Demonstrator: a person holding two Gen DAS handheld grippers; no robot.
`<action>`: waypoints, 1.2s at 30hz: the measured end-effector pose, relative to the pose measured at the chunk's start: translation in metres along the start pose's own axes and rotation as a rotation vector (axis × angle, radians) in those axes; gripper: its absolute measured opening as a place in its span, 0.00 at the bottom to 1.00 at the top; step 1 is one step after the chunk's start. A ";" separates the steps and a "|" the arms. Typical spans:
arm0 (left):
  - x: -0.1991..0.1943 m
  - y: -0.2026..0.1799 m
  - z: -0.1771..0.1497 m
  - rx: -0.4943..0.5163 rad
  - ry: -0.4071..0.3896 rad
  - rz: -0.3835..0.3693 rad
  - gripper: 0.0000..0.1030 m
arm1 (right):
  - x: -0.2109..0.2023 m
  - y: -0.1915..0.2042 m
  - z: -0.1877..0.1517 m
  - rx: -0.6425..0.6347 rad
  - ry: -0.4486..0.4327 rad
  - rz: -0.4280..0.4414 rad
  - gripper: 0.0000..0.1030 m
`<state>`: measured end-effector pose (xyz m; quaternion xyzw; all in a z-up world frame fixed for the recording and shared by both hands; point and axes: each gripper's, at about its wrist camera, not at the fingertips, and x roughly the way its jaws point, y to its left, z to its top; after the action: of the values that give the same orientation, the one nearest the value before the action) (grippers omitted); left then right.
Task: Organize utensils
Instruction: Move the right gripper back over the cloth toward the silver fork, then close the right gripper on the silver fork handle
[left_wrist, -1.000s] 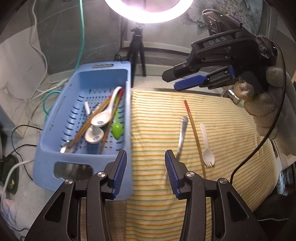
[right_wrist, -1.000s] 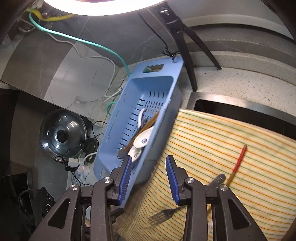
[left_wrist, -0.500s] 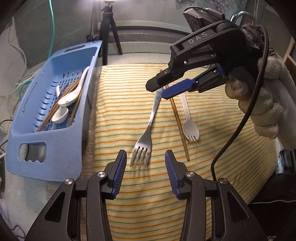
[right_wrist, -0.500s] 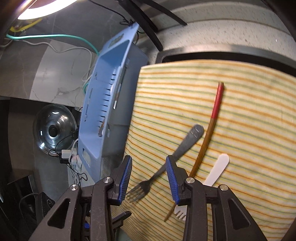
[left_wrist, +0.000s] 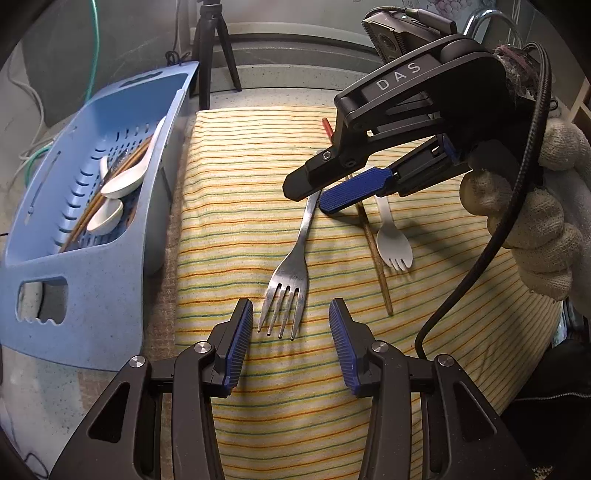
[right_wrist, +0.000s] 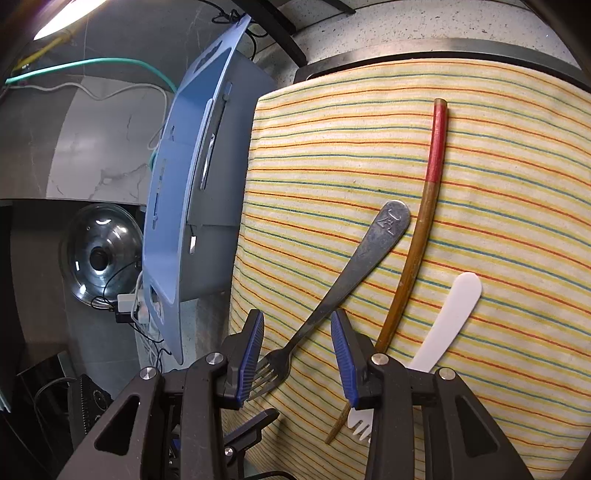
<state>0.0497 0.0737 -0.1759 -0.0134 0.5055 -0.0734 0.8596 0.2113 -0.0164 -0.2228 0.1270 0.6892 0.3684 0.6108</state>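
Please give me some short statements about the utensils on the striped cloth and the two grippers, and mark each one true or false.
1. The metal fork lies on the striped cloth. True.
2. The right gripper is shut on the fork. False: its jaws are open, on either side of the handle.
3. The white spork is in the blue basket. False: it lies on the cloth.
4. The left gripper is open. True.
5. White spoons lie in the basket. True.

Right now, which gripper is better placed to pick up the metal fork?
Right. The right gripper is open astride the metal fork neck, while the left gripper only faces its tines.
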 end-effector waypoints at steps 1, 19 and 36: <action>0.001 0.000 0.001 0.001 0.000 0.000 0.40 | 0.001 0.001 0.000 0.000 0.000 -0.001 0.34; 0.006 -0.005 -0.003 -0.001 -0.051 -0.022 0.21 | 0.011 0.015 -0.002 -0.013 -0.033 -0.093 0.32; -0.011 -0.009 -0.005 -0.016 -0.090 -0.025 0.21 | 0.005 0.014 -0.003 0.002 -0.050 -0.117 0.11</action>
<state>0.0396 0.0665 -0.1678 -0.0299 0.4667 -0.0796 0.8803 0.2031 -0.0045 -0.2172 0.0961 0.6803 0.3282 0.6483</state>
